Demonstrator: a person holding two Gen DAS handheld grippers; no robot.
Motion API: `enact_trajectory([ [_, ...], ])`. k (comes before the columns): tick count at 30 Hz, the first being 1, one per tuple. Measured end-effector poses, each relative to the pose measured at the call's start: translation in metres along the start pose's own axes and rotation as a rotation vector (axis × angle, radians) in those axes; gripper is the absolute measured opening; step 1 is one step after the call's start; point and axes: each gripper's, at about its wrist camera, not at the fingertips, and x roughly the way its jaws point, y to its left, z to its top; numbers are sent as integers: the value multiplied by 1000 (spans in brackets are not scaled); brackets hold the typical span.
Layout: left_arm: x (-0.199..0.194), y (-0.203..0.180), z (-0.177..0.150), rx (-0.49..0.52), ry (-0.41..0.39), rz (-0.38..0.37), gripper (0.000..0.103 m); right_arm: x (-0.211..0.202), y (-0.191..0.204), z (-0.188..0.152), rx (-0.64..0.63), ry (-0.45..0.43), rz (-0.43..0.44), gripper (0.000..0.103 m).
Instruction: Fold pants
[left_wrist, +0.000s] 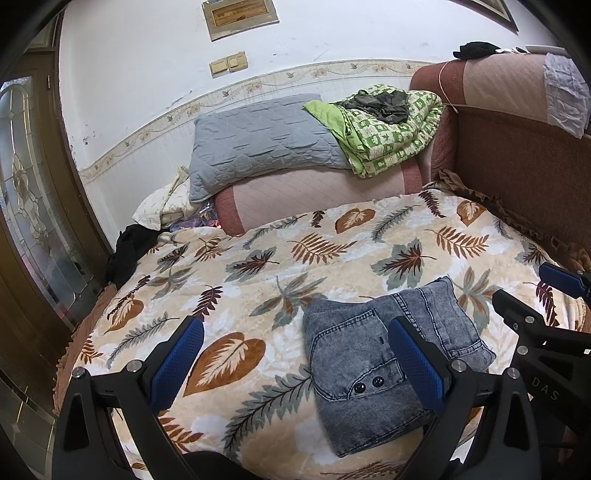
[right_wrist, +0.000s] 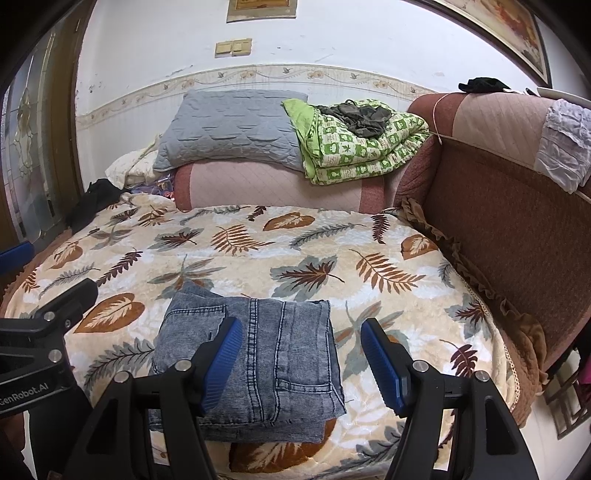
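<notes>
Both the left gripper (left_wrist: 295, 354) and right gripper (right_wrist: 301, 356) are hovering spread and empty over the folded denim pants (right_wrist: 255, 354) lying low in the frame, which are looking thick, limp and fairly heavy, best pinched at the stacked edge.

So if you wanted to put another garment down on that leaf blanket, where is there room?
The leaf blanket is bare beyond the folded jeans, up to the pink bolster, and to their right toward the brown sofa back. In the left wrist view it is also bare left of the jeans. The bolster top is crowded: grey pillow, green quilt.
</notes>
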Motion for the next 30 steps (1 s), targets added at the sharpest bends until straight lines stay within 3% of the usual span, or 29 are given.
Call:
enact_trajectory([
  [30, 0, -2, -1, 9, 3, -8, 100, 0, -2, -2, 9, 2, 1, 70],
])
